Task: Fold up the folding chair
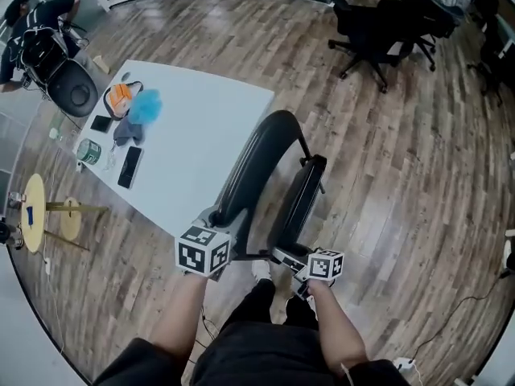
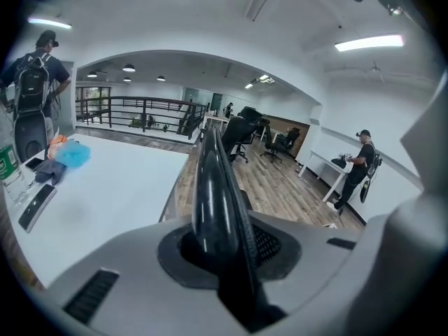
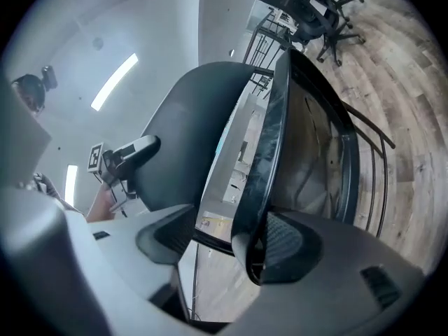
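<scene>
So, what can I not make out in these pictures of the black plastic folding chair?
1) Feet of the black plastic folding chair: in the head view they are hidden under its own seat, and neither gripper view shows them.
2) Print on the round green tin on the white table: too small in the head view.
3) Jaws of the right gripper: in the head view its marker cube covers them.

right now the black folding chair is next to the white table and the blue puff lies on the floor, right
No: the blue puff lies on the white table, not on the floor, as the head view shows. The black folding chair is indeed next to that table.
</scene>
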A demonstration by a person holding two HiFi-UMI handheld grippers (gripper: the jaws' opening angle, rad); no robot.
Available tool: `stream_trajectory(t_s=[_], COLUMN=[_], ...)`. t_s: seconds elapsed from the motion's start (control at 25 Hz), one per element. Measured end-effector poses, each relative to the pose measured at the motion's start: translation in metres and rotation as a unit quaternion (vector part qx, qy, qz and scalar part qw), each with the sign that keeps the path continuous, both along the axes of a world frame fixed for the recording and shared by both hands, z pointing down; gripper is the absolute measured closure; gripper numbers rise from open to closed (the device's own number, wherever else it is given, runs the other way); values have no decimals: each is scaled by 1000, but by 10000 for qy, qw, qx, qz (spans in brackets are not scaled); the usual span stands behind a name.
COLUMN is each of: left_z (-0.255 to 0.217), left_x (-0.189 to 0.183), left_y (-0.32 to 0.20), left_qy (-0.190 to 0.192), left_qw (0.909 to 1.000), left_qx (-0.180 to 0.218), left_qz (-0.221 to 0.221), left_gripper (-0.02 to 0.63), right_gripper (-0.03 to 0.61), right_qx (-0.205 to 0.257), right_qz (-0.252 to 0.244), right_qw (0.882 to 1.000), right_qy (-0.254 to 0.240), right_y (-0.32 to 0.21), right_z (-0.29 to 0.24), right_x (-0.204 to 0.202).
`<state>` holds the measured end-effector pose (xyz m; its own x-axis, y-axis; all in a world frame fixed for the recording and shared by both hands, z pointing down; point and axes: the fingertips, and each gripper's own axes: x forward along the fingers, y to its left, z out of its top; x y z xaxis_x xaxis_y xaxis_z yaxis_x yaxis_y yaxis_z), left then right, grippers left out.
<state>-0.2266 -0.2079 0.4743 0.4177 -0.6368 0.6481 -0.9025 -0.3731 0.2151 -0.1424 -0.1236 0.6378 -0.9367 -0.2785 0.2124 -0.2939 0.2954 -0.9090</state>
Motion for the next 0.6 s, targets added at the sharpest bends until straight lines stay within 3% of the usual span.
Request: stream_trajectory(t_s=[0.32, 0.6], left_z=[-2, 5], left_x=[-50, -87], left_y=[-13, -21], left_qy=[-15, -43], left_qw=[10000, 10000], left_qx=[-24, -24], left_qz=[-4, 19], left_gripper=[537, 540], right_gripper=[298, 334], right_qx=[-225, -301], right_qz=[-119, -332], right_qw=[9997, 9985], right_qy=[27, 306], right_y=[-27, -37], right_z=[-4, 7], right_x=[-100, -147])
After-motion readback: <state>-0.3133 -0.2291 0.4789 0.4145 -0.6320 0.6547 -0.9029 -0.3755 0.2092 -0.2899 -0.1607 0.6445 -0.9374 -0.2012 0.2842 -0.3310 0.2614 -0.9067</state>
